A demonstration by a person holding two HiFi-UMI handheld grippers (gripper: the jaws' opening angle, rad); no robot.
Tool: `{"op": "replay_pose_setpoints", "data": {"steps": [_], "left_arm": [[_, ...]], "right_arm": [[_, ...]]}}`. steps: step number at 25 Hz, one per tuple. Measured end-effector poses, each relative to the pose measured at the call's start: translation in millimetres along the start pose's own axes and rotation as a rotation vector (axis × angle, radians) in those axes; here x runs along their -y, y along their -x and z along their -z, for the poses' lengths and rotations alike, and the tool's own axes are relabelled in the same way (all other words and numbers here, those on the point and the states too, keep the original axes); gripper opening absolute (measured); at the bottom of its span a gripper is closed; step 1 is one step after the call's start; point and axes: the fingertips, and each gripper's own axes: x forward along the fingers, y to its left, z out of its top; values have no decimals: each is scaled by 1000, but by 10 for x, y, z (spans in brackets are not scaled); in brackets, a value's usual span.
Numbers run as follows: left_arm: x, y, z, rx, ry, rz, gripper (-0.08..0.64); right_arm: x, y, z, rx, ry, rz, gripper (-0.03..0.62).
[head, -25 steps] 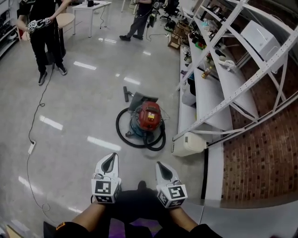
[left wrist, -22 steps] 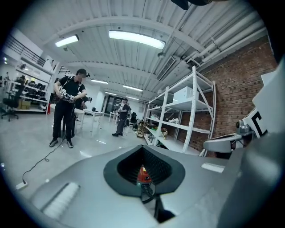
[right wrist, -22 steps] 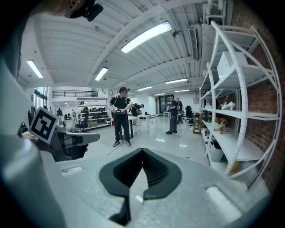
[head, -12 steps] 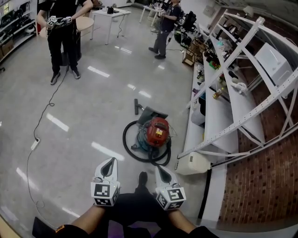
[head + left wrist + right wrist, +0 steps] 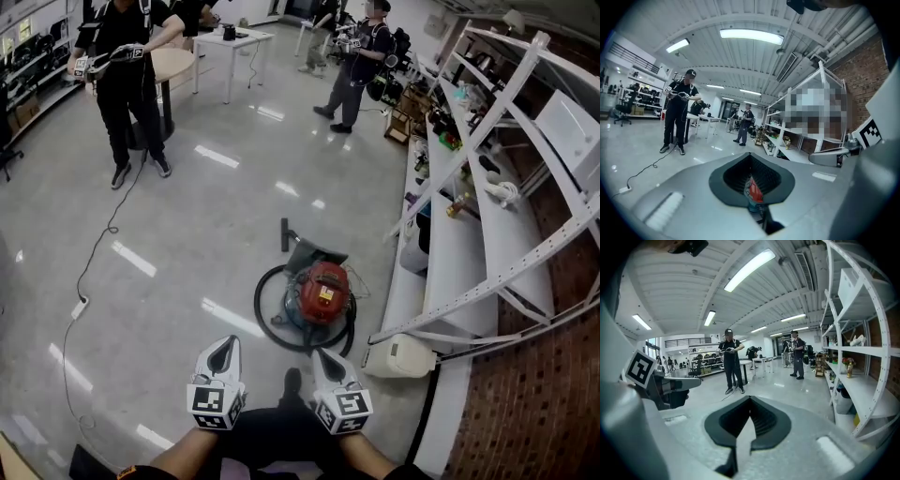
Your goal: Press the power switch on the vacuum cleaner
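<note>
Head view: we are holding left claw (image 5: 225,344), right claw (image 5: 318,354) clenched, empty, well short of red drum-shaped vacuum cleaner (image 5: 322,291); likely heavy, rigid; closed tip suiting its switch.

Your left forearm (image 5: 183,450) and right forearm (image 5: 364,452) sit low, side by side. Left hand-held gripper (image 5: 225,345) and right hand-held gripper (image 5: 322,356) point forward, near each other, not touching. Both have jaws pressed together, holding nothing.
</note>
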Motion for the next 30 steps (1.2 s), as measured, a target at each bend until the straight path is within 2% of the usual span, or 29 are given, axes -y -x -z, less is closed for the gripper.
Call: {"op": "replay_pose_setpoints", "data": {"steps": [11, 19, 25, 30], "left_arm": [[470, -1034, 15, -42, -22, -83, 15], [862, -1681, 228, -120, -18, -79, 15], [1004, -2074, 404, -178, -64, -63, 15], [976, -2335, 719, -221, -133, -52, 15]], "right_arm": [[1121, -621, -91, -41, 7, -67, -8], [1698, -871, 41, -110, 10, -126, -9], [2068, -1079, 134, -151, -18, -113, -8], [2248, -1253, 414, -209, -43, -88, -9]]}}
